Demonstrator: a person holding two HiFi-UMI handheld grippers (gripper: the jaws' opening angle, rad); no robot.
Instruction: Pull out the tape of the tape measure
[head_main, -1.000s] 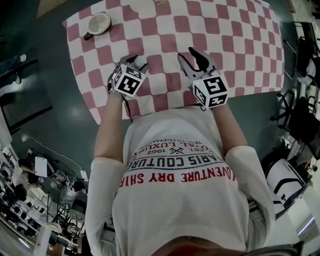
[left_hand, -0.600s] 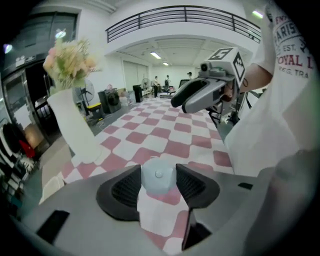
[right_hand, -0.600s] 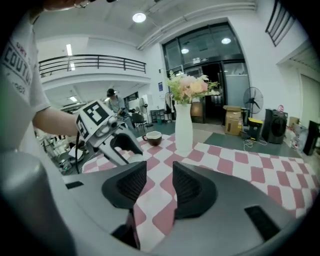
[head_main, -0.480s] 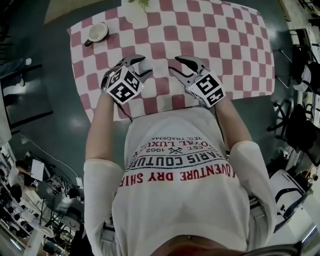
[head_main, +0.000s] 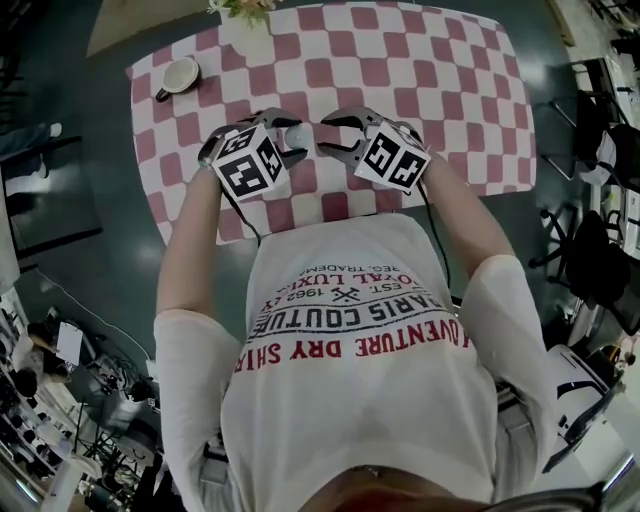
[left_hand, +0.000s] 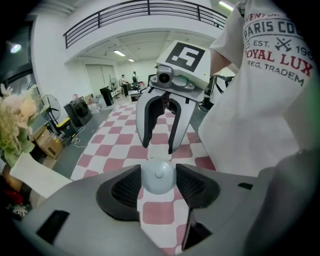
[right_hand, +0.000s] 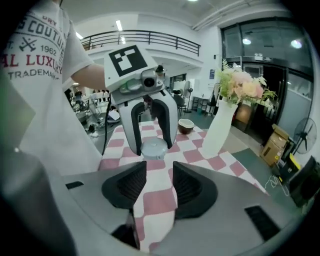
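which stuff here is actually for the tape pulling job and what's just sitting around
For the job:
- tape measure, clamped in the left gripper
- right gripper, jaws open and empty, facing it

Lying about:
- cup
- vase of flowers
- checked cloth

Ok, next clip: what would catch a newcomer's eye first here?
Two grippers face each other over the near edge of a red-and-white checked tablecloth. The left gripper is clamped on a small round pale tape measure, and the right gripper points at it with its jaws apart and empty. Further off, a cup sits at the table's far left corner and a white vase of flowers stands at the far edge.
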